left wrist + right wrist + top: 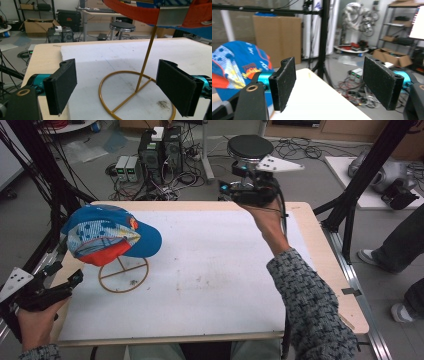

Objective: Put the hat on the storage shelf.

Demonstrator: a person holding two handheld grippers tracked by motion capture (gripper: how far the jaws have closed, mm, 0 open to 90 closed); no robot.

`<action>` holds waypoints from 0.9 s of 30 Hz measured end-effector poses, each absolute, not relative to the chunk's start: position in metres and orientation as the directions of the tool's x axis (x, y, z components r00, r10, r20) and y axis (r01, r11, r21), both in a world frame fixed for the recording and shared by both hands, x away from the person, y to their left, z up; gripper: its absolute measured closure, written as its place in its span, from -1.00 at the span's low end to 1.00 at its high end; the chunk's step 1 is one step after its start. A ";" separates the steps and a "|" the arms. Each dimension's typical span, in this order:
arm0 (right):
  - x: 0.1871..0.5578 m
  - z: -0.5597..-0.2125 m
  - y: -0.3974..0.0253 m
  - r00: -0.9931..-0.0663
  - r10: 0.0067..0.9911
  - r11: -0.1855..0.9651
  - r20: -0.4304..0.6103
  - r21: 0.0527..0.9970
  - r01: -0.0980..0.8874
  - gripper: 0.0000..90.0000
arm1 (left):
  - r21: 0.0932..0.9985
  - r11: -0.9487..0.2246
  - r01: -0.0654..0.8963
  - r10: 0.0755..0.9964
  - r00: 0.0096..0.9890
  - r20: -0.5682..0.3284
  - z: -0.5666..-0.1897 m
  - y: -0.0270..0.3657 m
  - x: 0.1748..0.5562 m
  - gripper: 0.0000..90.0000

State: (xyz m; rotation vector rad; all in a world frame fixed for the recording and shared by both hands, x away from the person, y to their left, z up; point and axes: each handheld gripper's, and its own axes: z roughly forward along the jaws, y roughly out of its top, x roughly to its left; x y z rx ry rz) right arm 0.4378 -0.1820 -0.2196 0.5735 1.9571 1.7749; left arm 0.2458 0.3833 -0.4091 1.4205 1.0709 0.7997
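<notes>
Cluttered lab space is surrounding a wooden table (327, 270) topped with a white board (210, 270), where a person is working a handheld gripper in each hand. Sitting at the board's left, a blue cap (107, 237) with an orange underside is perching on a gold wire stand (123, 274), its brim pointing right, and neither tool is touching it. Down at the near left corner, the left gripper (67, 280) is hovering low just beside the stand, its jaws standing wide apart and empty; from the left gripper view they are framing the stand's upright rod (146, 60) and ring base (120, 100), with the cap's orange lining (135, 11) hanging overhead. Across the table, the right gripper (232, 190) is being held up over the far edge, well apart from the cap, its jaws likewise spread with nothing between them; its own view is catching the cap (234, 65) off to one side. Judging from this, the job is sitting at its start: the cap is resting untouched on its stand, an approach appears to be under way on the left, and any grasping or lifting is yet to come.
</notes>
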 end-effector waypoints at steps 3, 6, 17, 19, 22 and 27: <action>0.434 -0.225 -0.203 -0.803 0.596 0.080 -0.028 0.996 0.025 -0.44 | 0.984 0.042 0.173 0.927 0.362 -0.102 -0.411 0.381 0.247 -0.61; 0.426 -0.237 -0.227 -0.769 0.638 0.078 -0.026 0.997 0.031 -0.50 | 0.984 0.035 0.173 0.925 0.368 -0.098 -0.411 0.378 0.248 -0.61; 0.386 -0.283 -0.288 -0.634 0.771 0.089 -0.061 0.996 0.013 -0.56 | 0.982 0.005 0.190 0.923 0.376 -0.077 -0.413 0.372 0.251 -0.61; 0.377 -0.290 -0.297 -0.611 0.790 0.086 -0.056 0.996 0.021 -0.58 | 0.982 0.005 0.188 0.924 0.375 -0.077 -0.413 0.371 0.251 -0.61; 0.366 -0.301 -0.308 -0.576 0.816 0.074 -0.042 0.997 0.033 -0.60 | 0.982 0.002 0.187 0.923 0.379 -0.074 -0.413 0.370 0.250 -0.61; 0.345 -0.322 -0.319 -0.526 0.850 0.074 -0.037 0.996 0.050 -0.63 | 0.982 0.002 0.188 0.920 0.385 -0.076 -0.413 0.368 0.251 -0.61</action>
